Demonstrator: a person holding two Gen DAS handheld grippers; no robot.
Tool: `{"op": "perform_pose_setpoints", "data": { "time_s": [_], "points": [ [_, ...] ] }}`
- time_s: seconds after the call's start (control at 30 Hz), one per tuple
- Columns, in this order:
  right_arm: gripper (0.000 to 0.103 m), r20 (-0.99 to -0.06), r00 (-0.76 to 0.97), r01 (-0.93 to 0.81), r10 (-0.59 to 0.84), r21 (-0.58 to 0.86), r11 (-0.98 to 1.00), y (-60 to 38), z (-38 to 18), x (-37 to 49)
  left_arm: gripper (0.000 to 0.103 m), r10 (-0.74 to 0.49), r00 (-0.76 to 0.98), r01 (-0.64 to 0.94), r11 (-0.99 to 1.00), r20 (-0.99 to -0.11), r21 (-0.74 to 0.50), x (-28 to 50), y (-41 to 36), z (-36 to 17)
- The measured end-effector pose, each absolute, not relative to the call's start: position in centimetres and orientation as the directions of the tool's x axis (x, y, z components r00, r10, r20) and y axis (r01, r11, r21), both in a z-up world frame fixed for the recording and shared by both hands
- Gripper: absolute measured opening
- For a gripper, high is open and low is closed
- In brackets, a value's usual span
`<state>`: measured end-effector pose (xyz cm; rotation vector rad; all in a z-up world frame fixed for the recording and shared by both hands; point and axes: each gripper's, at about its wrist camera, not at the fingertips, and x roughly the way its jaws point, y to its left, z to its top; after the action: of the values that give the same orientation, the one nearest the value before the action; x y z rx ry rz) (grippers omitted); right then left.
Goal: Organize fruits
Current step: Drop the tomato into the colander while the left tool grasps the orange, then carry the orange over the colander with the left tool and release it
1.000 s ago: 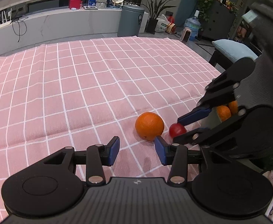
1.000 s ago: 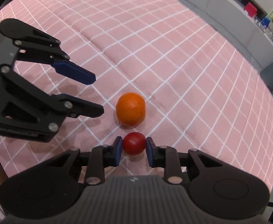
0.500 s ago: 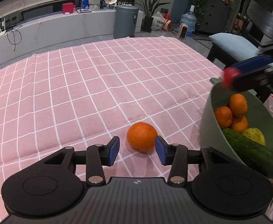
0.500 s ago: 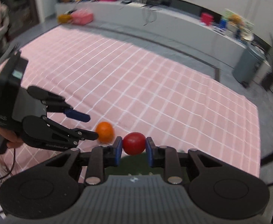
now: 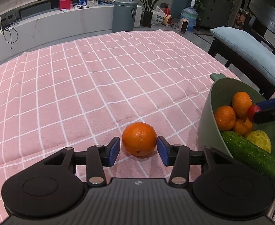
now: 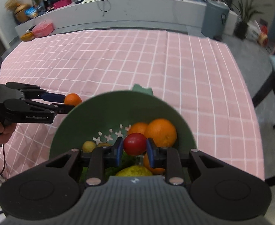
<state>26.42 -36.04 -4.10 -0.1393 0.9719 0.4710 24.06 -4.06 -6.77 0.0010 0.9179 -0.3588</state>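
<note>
Lower centre, the left tongs (image 5: 138, 148) stand open around an orange (image 5: 139, 139); the right tongs (image 6: 134, 148) grip a red fruit (image 6: 135, 143) over the green bowl (image 6: 103, 106).

My cloth (image 5: 99, 78) is pink with white squares. My bowl (image 6: 107, 112) is green. My orange (image 5: 139, 139) is orange.
</note>
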Motion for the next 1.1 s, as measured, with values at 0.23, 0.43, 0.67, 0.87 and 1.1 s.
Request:
{"op": "perform_pose_setpoints", "data": {
  "time_s": [0.23,0.43,0.67,0.87,1.1],
  "points": [
    [0.023,-0.831,0.442,-0.388,0.339,0.165,0.907,-36.6,-6.0,26.9,0.046,-0.289,0.555,0.309,0.942,-0.78,-0.13,24.2,-5.0,-6.7],
    [0.023,-0.84,0.437,-0.365,0.321,0.161,0.917,-36.6,-7.2,26.9,0.044,-0.263,0.547,0.301,0.948,-0.795,-0.107,24.5,-5.7,-6.5],
    [0.024,-0.831,0.45,-0.347,0.327,0.175,0.922,-36.7,-7.4,26.7,0.043,-0.212,0.546,0.263,0.962,-0.81,-0.074,24.7,-6.2,-6.3],
    [0.042,-0.8,0.496,-0.319,0.338,0.194,0.927,-37.4,-6.7,25.5,0.043,-0.198,0.567,0.232,0.97,-0.8,-0.076,23.9,-5.8,-4.5],
    [0.045,-0.736,0.58,-0.307,0.35,0.2,0.93,-37.6,-5.4,22.9,0.043,-0.188,0.61,0.24,0.97,-0.77,-0.047,22.0,-6.8,-0.5]
  ]
}}
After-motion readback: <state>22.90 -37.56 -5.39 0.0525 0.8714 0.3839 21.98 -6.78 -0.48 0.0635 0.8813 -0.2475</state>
